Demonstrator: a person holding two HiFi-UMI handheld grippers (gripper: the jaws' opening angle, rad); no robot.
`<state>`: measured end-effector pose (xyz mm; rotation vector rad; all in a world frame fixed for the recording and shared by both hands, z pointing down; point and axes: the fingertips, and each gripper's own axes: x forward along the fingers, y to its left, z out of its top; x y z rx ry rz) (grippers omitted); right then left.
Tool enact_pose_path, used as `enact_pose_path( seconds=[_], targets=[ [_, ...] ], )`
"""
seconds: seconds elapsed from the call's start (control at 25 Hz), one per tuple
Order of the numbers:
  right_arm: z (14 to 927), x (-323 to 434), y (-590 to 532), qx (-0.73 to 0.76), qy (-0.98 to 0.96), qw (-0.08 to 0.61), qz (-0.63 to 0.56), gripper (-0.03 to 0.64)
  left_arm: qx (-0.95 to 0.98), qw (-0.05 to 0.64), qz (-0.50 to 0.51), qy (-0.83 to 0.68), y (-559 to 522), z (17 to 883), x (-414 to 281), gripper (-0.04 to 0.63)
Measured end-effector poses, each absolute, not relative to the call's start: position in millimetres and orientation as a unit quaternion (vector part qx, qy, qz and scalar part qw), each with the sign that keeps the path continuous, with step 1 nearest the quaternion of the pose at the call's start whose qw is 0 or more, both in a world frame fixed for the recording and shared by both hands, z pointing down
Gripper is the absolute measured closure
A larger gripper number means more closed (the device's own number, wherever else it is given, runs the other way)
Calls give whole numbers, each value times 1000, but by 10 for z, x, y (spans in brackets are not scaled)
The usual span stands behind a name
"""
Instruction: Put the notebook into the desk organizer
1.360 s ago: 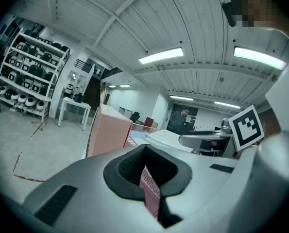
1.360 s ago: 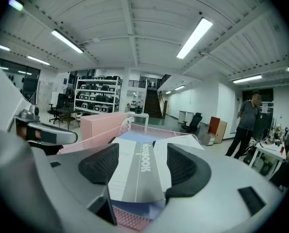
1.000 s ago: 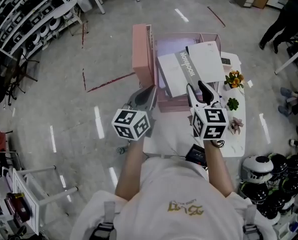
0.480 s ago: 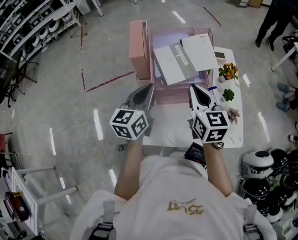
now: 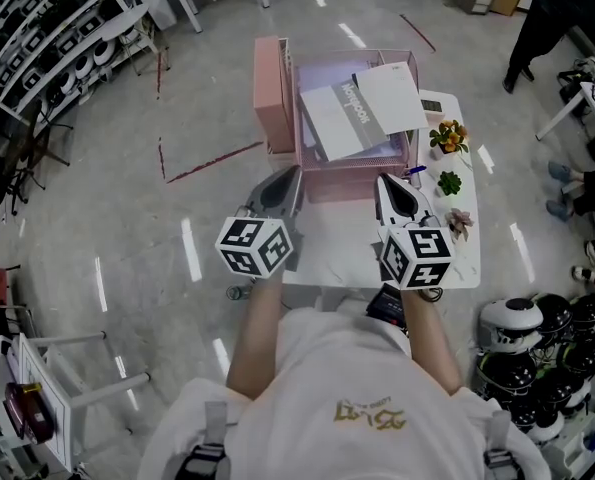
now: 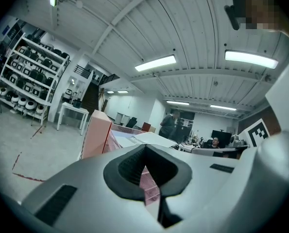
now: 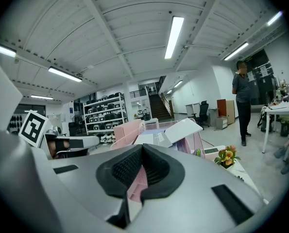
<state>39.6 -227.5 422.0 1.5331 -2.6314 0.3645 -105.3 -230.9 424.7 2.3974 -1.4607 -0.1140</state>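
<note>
Notebook (image 5: 339, 118), with a grey lettered band, lies slanted across the top of the pink desk organizer (image 5: 273, 98) at the table's (image 5: 329, 256) far edge, and a white book (image 5: 389, 96) overlaps it. The left gripper (image 5: 295, 174) and the right gripper (image 5: 383, 182) hover near the table's near edge, each with jaws together and empty. The flowers (image 5: 449, 136) at the right edge show in the head and right gripper views, not the left gripper view.

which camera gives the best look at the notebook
The head view: from above, the notebook shows its cover, lying tilted across the pink organizer. The right gripper view catches it edge-on above the jaws; the left gripper view shows only a pale sliver.
</note>
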Motion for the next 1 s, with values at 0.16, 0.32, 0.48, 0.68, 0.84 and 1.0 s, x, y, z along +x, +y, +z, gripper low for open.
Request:
enact_pose_path(
  seconds=[0.16,0.32,0.48,0.68,0.84,1.0],
  targets=[
    [4170,439,-2244,504,-856,37,107,604,843,166,-40,-511,-2281,4241,-1025,578],
    [4176,423,-2237,504,-857,51,97,604,843,166,-40,-511,-2279,4234,-1034,578],
    [4207,428,-2255,505,-856,52,102,604,842,163,-38,-514,-2288,4242,-1050,578],
    [4245,436,-2268,505,-855,55,103,606,840,162,-41,-517,-2295,4256,-1074,578],
    [4233,429,-2278,506,-855,57,101,605,840,165,-41,-515,-2306,4262,-1085,578],
    [4229,445,-2288,510,-852,58,102,606,841,167,-40,-513,-2312,4264,-1092,578]
  ],
)
